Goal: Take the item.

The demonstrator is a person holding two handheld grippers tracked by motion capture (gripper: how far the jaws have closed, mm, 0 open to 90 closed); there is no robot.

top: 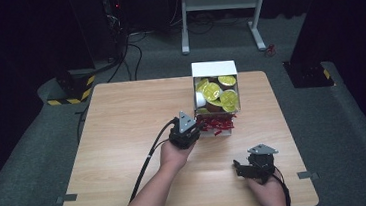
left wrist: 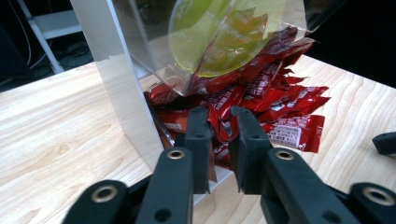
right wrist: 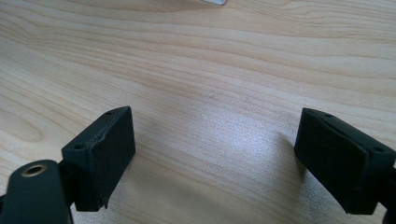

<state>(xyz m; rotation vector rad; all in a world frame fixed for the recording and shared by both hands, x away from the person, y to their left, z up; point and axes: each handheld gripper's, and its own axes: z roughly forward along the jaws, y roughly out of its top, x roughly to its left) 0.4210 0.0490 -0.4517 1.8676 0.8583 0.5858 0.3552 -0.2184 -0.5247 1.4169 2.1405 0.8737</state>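
A clear-walled box with a white rim (top: 213, 68) stands on the wooden table and holds several yellow-lidded cups (top: 219, 93). A heap of red packets (top: 219, 124) spills from its near opening. My left gripper (top: 199, 127) reaches into that heap. In the left gripper view its jaws (left wrist: 219, 122) stand nearly together with a red packet (left wrist: 223, 125) pinched between the pads, beside the box's side wall (left wrist: 123, 88) and under a yellow lid (left wrist: 210, 42). My right gripper (top: 239, 169) rests low near the table's front right, open, with bare wood between its fingers (right wrist: 215, 140).
The wooden table (top: 124, 138) has free room on its left half and along the front. A white desk frame (top: 220, 2) stands behind it. A yellow-and-black striped base (top: 72, 90) sits on the floor at the far left. The left gripper's cable (top: 148, 161) trails along the forearm.
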